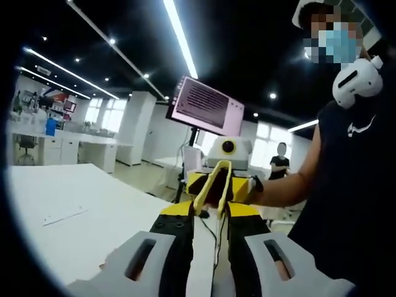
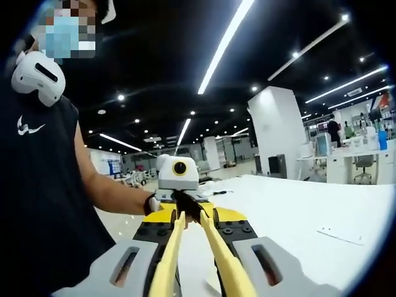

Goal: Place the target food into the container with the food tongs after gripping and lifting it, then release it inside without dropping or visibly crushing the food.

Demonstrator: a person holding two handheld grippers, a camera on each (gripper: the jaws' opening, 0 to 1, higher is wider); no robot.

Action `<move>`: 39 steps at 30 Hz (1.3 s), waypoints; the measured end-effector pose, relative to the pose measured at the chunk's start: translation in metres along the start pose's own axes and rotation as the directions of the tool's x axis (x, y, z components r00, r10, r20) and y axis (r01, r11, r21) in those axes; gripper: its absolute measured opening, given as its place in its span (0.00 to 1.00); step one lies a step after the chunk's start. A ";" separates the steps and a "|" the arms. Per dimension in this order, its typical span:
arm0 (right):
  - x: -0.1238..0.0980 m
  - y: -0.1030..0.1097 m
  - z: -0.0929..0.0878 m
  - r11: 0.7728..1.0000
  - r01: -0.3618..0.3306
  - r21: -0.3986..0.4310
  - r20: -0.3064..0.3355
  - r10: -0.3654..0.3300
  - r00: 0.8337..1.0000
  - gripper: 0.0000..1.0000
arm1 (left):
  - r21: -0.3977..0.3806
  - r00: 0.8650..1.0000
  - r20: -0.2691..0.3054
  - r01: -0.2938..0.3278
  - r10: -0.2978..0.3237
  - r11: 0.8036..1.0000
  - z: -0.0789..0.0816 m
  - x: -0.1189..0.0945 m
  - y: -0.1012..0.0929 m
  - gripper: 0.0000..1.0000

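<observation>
Yellow food tongs (image 2: 228, 265) sit between the jaws of my right gripper (image 2: 195, 216), one arm along each jaw, and the gripper is shut on them. The arms run forward and draw close together at their far ends. My left gripper (image 2: 179, 184) faces them there, held by a hand in a black glove. In the left gripper view my left gripper (image 1: 209, 211) stands open, its jaws apart with nothing held between them. Straight ahead of it is the right gripper (image 1: 224, 185), with the yellow tongs (image 1: 207, 185) pointing back at me. Both grippers hover above the white table (image 1: 74, 210).
The white table (image 2: 297, 204) spreads wide and bare beside the grippers. The person (image 1: 346, 185) holding them stands close, at the table's edge. A monitor (image 1: 204, 105) on a stand and another person (image 1: 281, 164) are farther back. Office desks and chairs (image 2: 346, 161) line the far side.
</observation>
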State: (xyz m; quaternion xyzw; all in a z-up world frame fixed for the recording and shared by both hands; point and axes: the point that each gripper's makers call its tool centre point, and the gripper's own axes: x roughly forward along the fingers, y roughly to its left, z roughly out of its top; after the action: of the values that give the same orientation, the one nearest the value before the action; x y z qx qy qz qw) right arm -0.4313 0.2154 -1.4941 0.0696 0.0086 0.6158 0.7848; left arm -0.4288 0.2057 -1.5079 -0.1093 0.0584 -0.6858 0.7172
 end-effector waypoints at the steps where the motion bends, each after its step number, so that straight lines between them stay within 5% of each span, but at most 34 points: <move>1: 0.000 -0.001 -0.001 1.000 -0.004 0.003 0.001 0.004 1.000 0.22 | 0.003 1.000 -0.002 -0.001 0.001 1.000 0.000 0.000 0.000 0.16; 6: 0.000 0.001 -0.004 1.000 -0.008 0.021 -0.030 0.009 1.000 0.22 | 0.012 1.000 -0.016 -0.005 0.005 1.000 -0.004 0.000 -0.002 0.17; 8: 0.000 -0.002 -0.007 1.000 0.004 -0.005 -0.061 -0.005 0.998 0.23 | 0.076 0.998 -0.025 -0.050 0.052 0.996 -0.006 -0.002 0.006 0.20; 11: -0.002 -0.008 -0.005 1.000 0.029 -0.009 -0.047 -0.029 0.998 0.24 | 0.112 0.994 -0.035 -0.104 0.108 0.988 -0.009 -0.006 0.014 0.35; 17: -0.010 -0.019 -0.010 0.999 0.050 -0.016 -0.090 -0.051 0.995 0.25 | 0.149 0.961 -0.096 -0.245 0.261 0.958 -0.024 -0.031 0.042 0.65; 21: -0.020 -0.030 -0.015 0.996 0.075 -0.038 -0.131 -0.079 0.988 0.25 | 0.233 0.912 -0.184 -0.323 0.367 0.917 -0.046 -0.059 0.059 0.77; 26: -0.031 -0.042 -0.018 0.992 0.097 -0.083 -0.175 -0.111 0.978 0.26 | 0.210 0.889 -0.164 -0.392 0.428 0.896 -0.059 -0.089 0.063 0.92; 30: -0.039 -0.049 -0.024 0.988 0.108 -0.113 -0.213 -0.131 0.968 0.26 | 0.210 0.845 -0.182 -0.467 0.504 0.859 -0.086 -0.120 0.069 0.99; 35: -0.046 -0.056 -0.033 0.980 0.118 -0.160 -0.262 -0.157 0.952 0.26 | 0.191 0.801 -0.200 -0.534 0.565 0.824 -0.119 -0.150 0.069 0.99; 36: -0.046 -0.056 -0.035 0.979 0.118 -0.165 -0.269 -0.160 0.950 0.26 | 0.187 0.781 -0.203 -0.561 0.590 0.807 -0.127 -0.158 0.070 0.99; 39: -0.047 -0.057 -0.041 0.976 0.114 -0.186 -0.297 -0.166 0.940 0.26 | 0.196 0.765 -0.202 -0.581 0.612 0.790 -0.141 -0.170 0.068 0.99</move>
State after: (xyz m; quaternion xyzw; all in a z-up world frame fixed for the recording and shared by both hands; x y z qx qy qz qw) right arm -0.3914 0.1605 -1.5448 -0.0944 0.0855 0.5599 0.8187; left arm -0.4048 0.3669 -1.6721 0.0479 0.1397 -0.4323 0.8895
